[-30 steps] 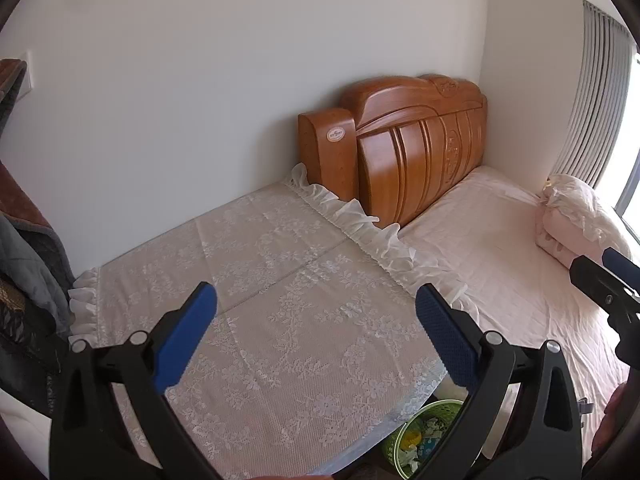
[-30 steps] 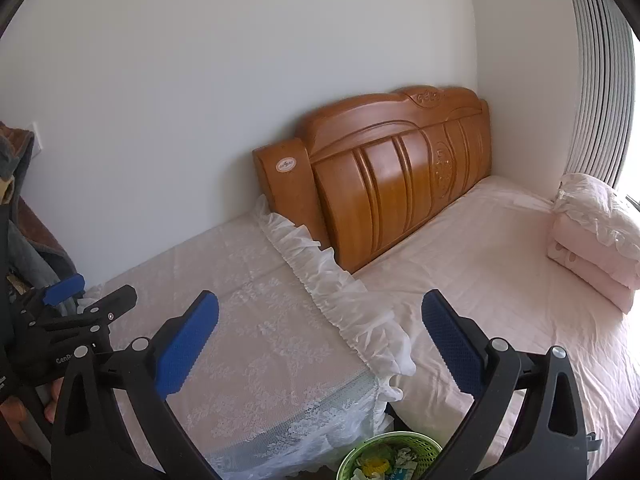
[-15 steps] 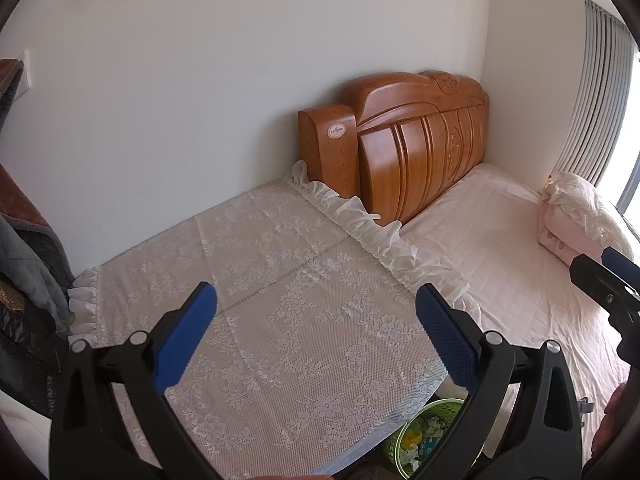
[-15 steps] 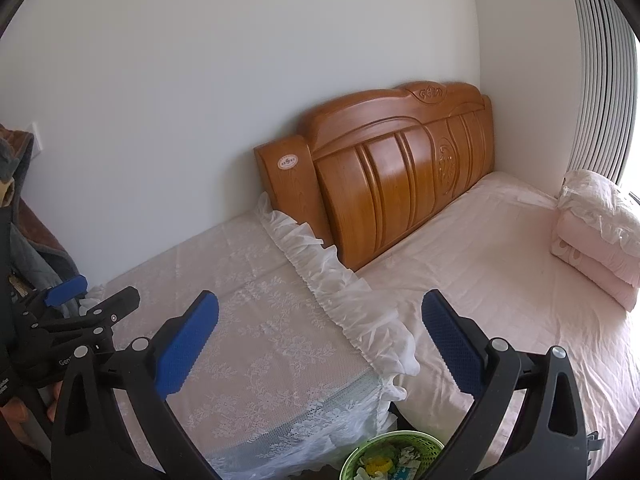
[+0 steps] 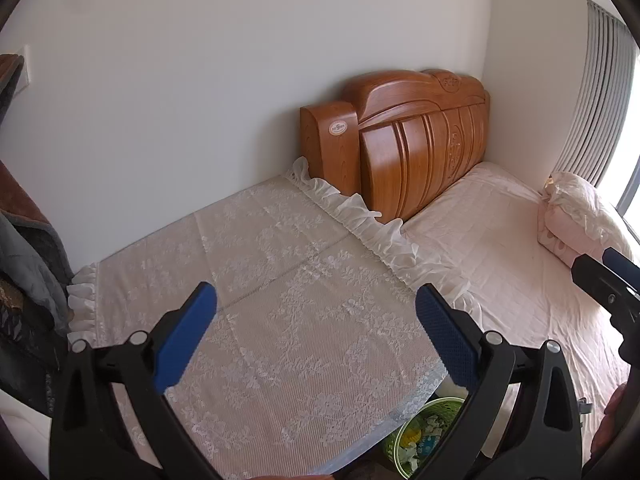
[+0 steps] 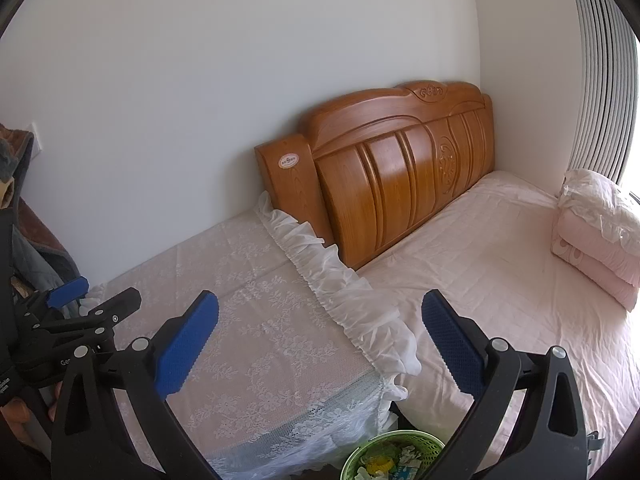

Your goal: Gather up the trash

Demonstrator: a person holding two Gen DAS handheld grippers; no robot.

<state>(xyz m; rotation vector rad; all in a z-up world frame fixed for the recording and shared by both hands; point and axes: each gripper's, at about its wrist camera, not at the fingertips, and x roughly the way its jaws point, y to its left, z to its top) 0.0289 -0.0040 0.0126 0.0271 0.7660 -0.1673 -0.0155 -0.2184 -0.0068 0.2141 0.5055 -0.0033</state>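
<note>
Above a white lace-covered table [image 5: 288, 320], the left gripper [image 5: 316, 320] holds its blue-padded fingers [image 5: 184, 340] wide apart with nothing between them; the right gripper [image 6: 320, 328] is likewise spread wide and empty. Below the table's near corner stands a round green plastic mesh basket [image 6: 400, 438] containing white and yellow scraps of trash [image 6: 380, 466]. Beyond lie a carved orange-brown wooden headboard [image 6: 400, 172] and a pink-sheeted bed [image 6: 500, 260] with folded pink bedding [image 6: 596, 240].
</note>
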